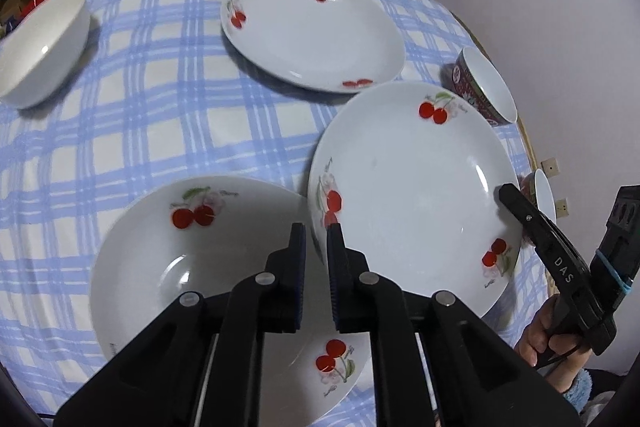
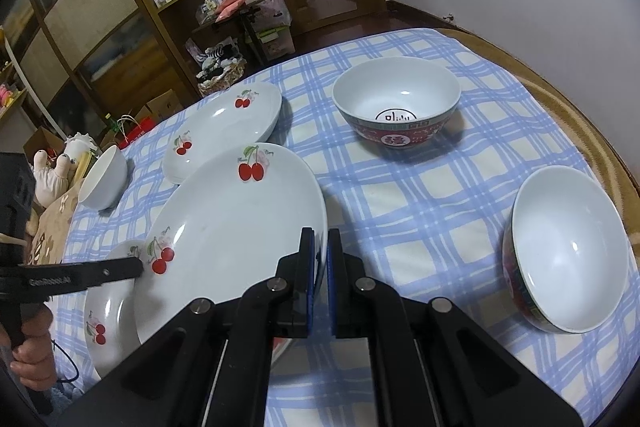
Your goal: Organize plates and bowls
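**Raised cherry plate pinched at both rims**

Right view: large cherry plate (image 2: 240, 227) at centre, tilted, over a lower cherry plate (image 2: 112, 311) at lower left. Right gripper (image 2: 321, 247) clamped on its near rim; left gripper (image 2: 138, 269) clamped on the left rim. Third cherry plate (image 2: 224, 127) and white bowl (image 2: 104, 183) beyond. Red-patterned bowl (image 2: 396, 111) upper centre, another (image 2: 568, 251) tilted at right. Blue checked cloth (image 2: 420, 211); shelving (image 2: 120, 7) upper left

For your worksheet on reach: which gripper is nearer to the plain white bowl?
Left. The left gripper clamps the held plate on the rim facing the white bowl; the right gripper clamps the opposite rim, farther away.
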Demonstrator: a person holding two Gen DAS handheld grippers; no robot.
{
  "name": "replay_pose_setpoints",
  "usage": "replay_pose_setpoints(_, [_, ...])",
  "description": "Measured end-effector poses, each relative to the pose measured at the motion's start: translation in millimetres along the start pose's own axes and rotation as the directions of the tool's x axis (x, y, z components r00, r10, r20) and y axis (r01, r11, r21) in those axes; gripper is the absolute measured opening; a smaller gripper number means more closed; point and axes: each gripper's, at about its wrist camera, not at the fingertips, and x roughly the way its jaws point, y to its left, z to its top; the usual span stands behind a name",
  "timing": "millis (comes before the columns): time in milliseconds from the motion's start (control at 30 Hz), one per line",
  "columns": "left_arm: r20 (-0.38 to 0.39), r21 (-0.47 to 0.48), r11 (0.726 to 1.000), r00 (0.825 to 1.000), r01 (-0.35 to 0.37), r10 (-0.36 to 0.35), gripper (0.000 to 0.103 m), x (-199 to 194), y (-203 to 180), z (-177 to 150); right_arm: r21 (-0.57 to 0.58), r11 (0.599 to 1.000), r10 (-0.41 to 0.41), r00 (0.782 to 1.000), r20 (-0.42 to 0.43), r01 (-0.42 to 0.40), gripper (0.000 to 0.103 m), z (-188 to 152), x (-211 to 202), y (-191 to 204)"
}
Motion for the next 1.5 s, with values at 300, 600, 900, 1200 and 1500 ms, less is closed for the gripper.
replay_pose_setpoints(300, [0.02,0.02,0.998,0.998,-0.053,0.053,0.009,-4,-9,-8,0.016,0.999,0.03,1.0,0.002,-0.03,0.006,3,-2,-1])
replay_pose_setpoints(600, [0.046,0.016,0.996,0.995,-0.087,0.086,0.009,-29,-7,-18,0.029,0.995,0.095,0.995,0.015,-0.095,0.006,6,-11,3])
replay_pose_setpoints(900, [0.078,-0.023,0.991,0.988,-0.132,0.134,0.009,-66,9,-29,0.009,0.983,0.181,0.983,0.026,-0.181,0.006,7,-20,27])
replay_pose_setpoints(1200, [0.041,-0.114,0.965,0.969,-0.237,0.243,0.009,-79,52,-49,-0.006,0.964,0.265,0.962,-0.063,-0.266,0.007,-14,3,68])
replay_pose_setpoints(1500, [0.012,-0.23,0.938,0.963,-0.26,0.27,0.009,-77,84,-63,-0.058,0.963,0.258,0.962,-0.086,-0.263,0.006,-27,12,95])
